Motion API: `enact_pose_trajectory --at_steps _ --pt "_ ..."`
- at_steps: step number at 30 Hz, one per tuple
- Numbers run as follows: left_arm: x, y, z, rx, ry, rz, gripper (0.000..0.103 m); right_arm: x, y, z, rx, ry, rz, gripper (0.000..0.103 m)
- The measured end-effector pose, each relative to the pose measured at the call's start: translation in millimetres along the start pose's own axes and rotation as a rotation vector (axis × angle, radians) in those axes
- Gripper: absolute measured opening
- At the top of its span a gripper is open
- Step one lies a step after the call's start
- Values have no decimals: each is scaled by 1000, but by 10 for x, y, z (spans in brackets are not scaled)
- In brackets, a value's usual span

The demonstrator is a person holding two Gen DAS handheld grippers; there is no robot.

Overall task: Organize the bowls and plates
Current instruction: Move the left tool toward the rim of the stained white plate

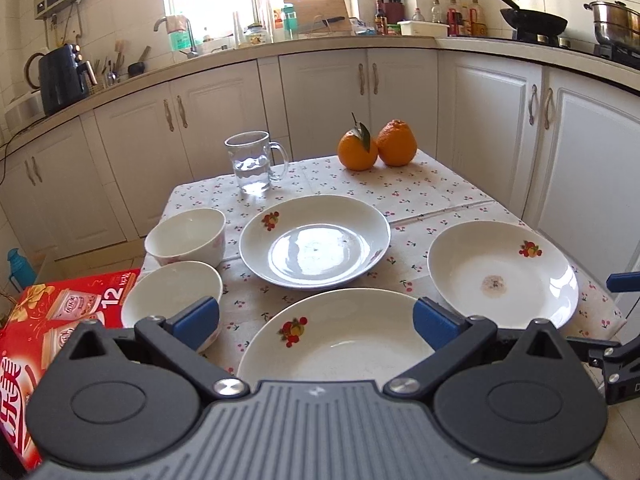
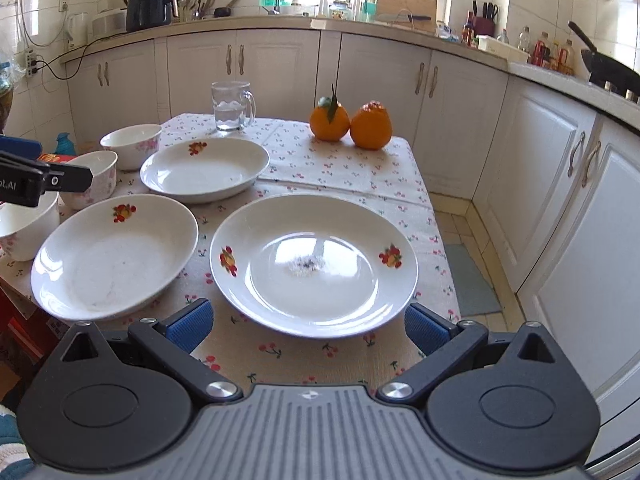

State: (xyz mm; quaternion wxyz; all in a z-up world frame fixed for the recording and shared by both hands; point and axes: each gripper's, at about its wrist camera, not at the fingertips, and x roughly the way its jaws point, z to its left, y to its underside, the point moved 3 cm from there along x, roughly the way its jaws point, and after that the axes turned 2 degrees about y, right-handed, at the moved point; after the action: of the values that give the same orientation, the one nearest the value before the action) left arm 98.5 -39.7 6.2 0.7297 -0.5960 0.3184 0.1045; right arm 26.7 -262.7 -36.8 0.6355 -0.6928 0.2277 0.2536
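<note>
Three white plates with fruit prints lie on the cherry-print tablecloth. In the left wrist view the near plate (image 1: 340, 344) sits between my open left gripper's (image 1: 316, 322) blue pads, with a far plate (image 1: 315, 240) and a right plate (image 1: 502, 272). Two white bowls (image 1: 186, 236) (image 1: 172, 292) stand at the left. In the right wrist view my open right gripper (image 2: 308, 324) faces the right plate (image 2: 314, 264); the near plate (image 2: 114, 256), far plate (image 2: 205, 170) and three bowls (image 2: 131, 146) (image 2: 93, 178) (image 2: 26, 228) lie to the left. Both grippers are empty.
A glass mug of water (image 1: 252, 162) and two oranges (image 1: 376, 146) stand at the table's far end. A red carton (image 1: 52, 320) sits left of the table. Kitchen cabinets and a countertop (image 1: 320, 40) surround the table. The left gripper's finger (image 2: 44, 178) shows at the left edge.
</note>
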Motion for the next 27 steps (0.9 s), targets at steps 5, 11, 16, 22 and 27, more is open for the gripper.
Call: enact_pose_trajectory --at_steps 5,11,16,22,27 --pt "206 -42 -101 39 58 51 102 236 166 -122 34 -34 48 103" --pt "405 -158 -228 98 134 84 102 437 254 -176 37 -86 84 103" --pt "632 -272 -366 111 235 154 102 524 289 -180 2 -111 93 103" --pt "939 -414 -600 171 316 207 102 555 295 -229 -37 -141 67 103" --pt "1194 -525 -883 224 403 255 102 569 310 -274 -53 -159 30 103"
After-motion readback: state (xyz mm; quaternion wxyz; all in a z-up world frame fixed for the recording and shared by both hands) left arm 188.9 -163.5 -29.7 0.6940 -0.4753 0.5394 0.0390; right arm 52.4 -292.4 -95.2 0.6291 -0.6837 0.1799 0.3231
